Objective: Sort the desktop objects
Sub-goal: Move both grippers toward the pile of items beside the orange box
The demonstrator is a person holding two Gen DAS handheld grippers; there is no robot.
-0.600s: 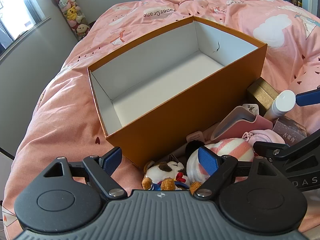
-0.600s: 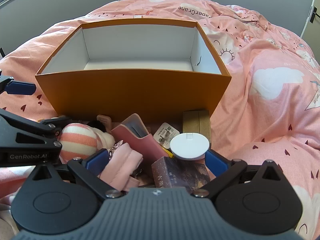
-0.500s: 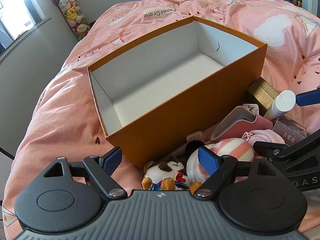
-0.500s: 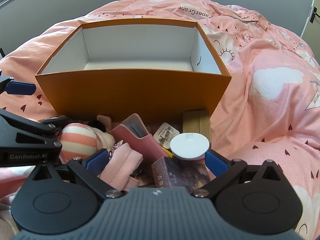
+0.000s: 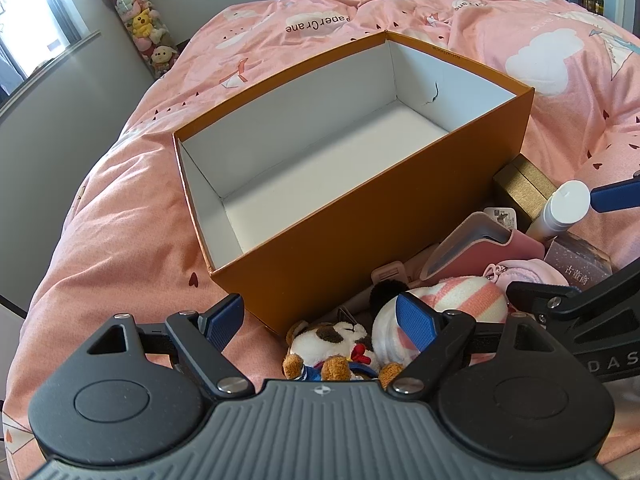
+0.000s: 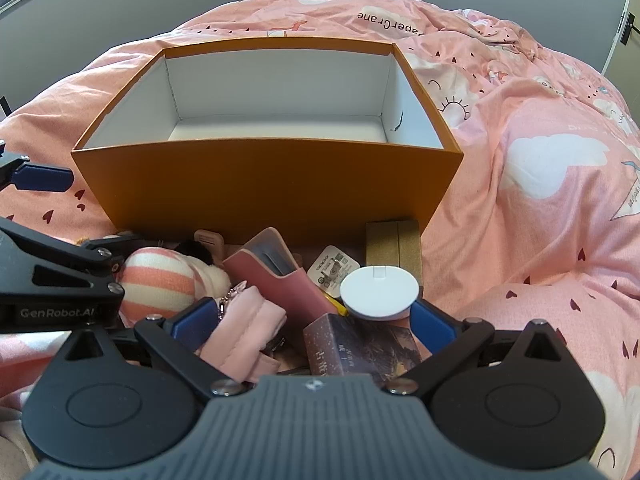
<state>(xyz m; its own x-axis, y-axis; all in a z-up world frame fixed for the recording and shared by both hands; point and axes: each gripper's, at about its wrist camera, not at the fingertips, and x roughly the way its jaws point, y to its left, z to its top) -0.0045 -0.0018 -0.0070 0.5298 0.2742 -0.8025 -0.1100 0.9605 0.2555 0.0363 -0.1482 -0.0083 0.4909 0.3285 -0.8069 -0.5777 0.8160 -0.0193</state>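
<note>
An orange box (image 5: pixel 384 216) with a white inside is sitting open on a bed under a pink quilt (image 5: pixel 120 208), and nothing is lying in it. The things to be sorted are crowding together on the quilt along the box's near wall.

The left gripper (image 5: pixel 320 320) is hovering over the left end of that heap, pointing steeply down, its blue fingers (image 5: pixel 414 322) standing wide with nothing between the pads. Just beyond them a small plush cat (image 5: pixel 332 340) is lying on the quilt, and a pink-and-white striped plush (image 5: pixel 460 300) is resting against it on the right.

The right gripper (image 6: pixel 312 320) is hanging over the right part of the heap, its fingers (image 6: pixel 432 328) also spread wide and gripping nothing. Between and below them a pink padded pouch (image 6: pixel 248 328) and a dark printed box (image 6: pixel 360 344) are lying side by side. A white-capped bottle (image 6: pixel 378 292) is standing up toward the camera, its cap just beside the right finger. Farther off, a pink case (image 6: pixel 280 276) is leaning open, with a white charger (image 6: pixel 330 270) beside it and a tan box (image 6: pixel 394 244) standing at the orange box's near right corner. The left gripper's frame is showing at the left edge of the right wrist view, near the striped plush.
</note>
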